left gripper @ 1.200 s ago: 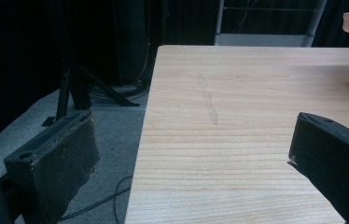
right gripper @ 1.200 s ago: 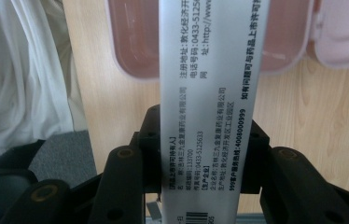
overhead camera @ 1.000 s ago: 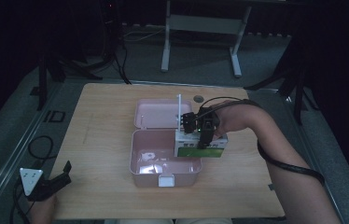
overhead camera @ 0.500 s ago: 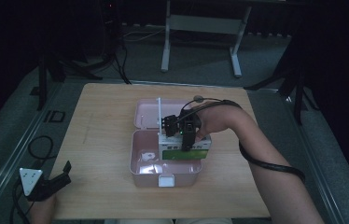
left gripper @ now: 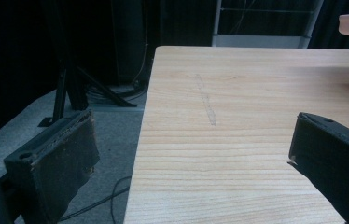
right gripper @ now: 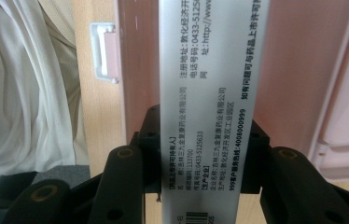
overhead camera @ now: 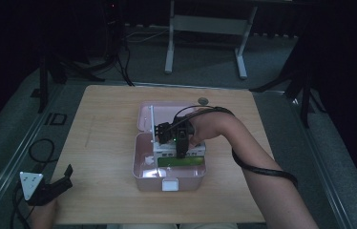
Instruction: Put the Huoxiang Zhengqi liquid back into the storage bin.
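Observation:
A pink hinged case (overhead camera: 143, 168) lies open in the middle of the table, lid (overhead camera: 167, 114) flat behind it. My right gripper (overhead camera: 176, 138) is shut on a white and green medicine box (overhead camera: 180, 161) and holds it low over the case's base. In the right gripper view the box's white printed side (right gripper: 210, 93) runs up between the jaws of that gripper (right gripper: 205, 154), with the pink case (right gripper: 294, 70) beneath. My left gripper (overhead camera: 62, 181) rests at the table's near left corner, and in its own view it (left gripper: 191, 158) stands open with nothing between the jaws.
A small round object (overhead camera: 203, 100) lies on the table behind the lid. The case's white latch (overhead camera: 169, 184) faces the near edge. Bare wood (left gripper: 256, 93) stretches ahead of the left gripper. Dark stands and cables ring the table on the floor.
My right gripper has carried the medicine box leftward and down, from the case's right side to over its base. The left gripper has stayed put.

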Demonstrator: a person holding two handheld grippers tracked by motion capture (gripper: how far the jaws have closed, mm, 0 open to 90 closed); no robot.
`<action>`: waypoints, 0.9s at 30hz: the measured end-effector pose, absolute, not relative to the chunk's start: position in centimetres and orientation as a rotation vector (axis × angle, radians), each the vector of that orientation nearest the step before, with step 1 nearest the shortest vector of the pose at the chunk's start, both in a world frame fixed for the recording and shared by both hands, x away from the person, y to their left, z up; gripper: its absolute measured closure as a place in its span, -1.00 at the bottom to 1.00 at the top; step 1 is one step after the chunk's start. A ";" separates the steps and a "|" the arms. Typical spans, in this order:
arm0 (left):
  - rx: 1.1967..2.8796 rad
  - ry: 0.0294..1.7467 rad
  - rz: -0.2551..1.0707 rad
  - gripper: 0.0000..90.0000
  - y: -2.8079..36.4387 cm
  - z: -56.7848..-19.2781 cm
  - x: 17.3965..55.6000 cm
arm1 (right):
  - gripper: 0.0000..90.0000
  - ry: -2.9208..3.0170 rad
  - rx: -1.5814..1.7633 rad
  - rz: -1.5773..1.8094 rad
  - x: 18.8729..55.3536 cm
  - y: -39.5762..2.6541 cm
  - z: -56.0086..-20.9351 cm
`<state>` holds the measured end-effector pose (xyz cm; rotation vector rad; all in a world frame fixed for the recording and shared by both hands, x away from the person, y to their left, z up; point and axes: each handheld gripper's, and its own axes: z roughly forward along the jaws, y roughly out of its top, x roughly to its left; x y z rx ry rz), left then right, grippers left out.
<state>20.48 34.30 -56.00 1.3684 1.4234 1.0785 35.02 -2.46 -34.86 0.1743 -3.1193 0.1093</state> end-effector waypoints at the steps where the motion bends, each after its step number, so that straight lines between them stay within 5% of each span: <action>1: 1.368 1.423 1.078 -0.97 34.3 -56.0 20.5 | 0.39 -3.119 0.174 0.109 35.0 -2.5 -34.9; 27: 1.371 1.422 1.078 -0.97 34.3 -56.0 20.5 | 0.39 -3.048 0.165 0.122 35.6 -2.3 -42.5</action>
